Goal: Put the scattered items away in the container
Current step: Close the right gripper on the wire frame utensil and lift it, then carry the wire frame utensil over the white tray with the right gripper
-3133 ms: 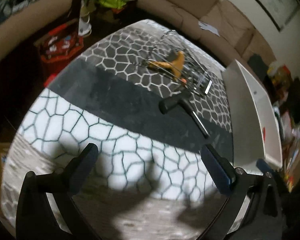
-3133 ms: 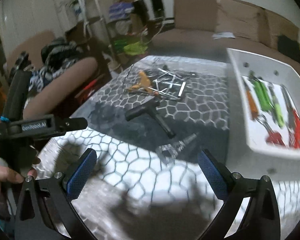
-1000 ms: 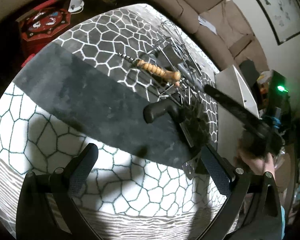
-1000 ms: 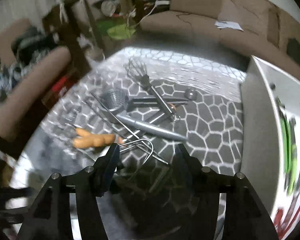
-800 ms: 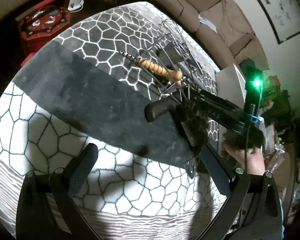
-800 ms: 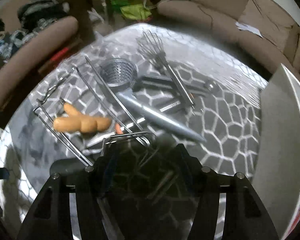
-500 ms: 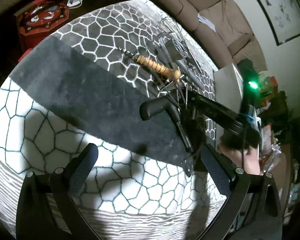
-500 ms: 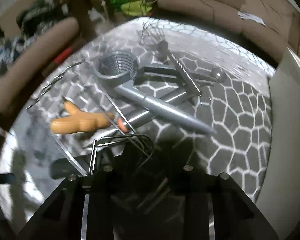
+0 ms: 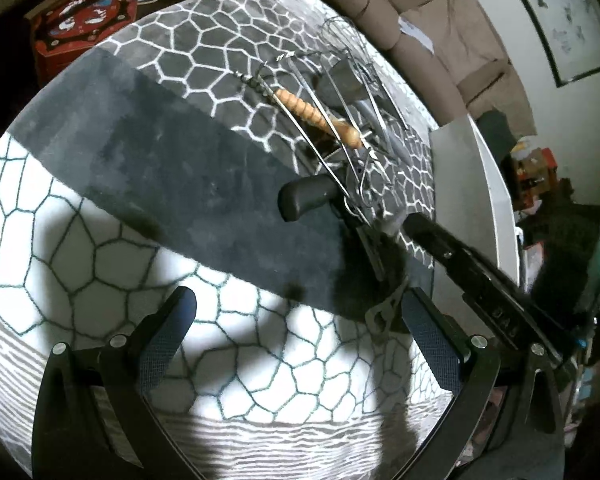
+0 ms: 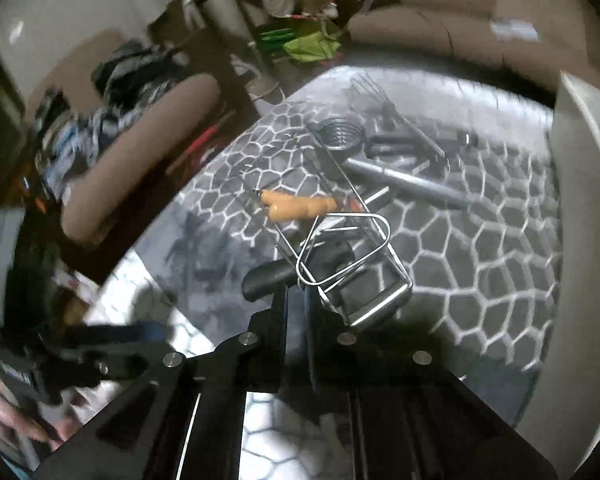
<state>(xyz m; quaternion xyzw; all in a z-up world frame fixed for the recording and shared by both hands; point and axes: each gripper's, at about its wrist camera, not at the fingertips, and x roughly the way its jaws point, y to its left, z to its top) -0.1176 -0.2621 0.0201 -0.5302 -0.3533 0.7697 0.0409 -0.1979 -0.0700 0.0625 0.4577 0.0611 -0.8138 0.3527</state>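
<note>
- Right tongs [image 10: 296, 280] have just clenched on a wire rack [image 10: 340, 248] over the black handle [image 10: 268, 276].
- Left tongs [image 9: 296, 320] hang released.
- Lift slowly, untangling neighbours, toward the bin [image 10: 580, 200].

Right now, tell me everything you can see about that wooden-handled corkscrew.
The corkscrew has a turned, ribbed handle of light orange-tan wood and a dark metal spiral at its far end. It lies flat on the hexagon-patterned cloth, at the near edge of the utensil pile. Thin wire utensils cross over it. Neither claw touches it.
</note>
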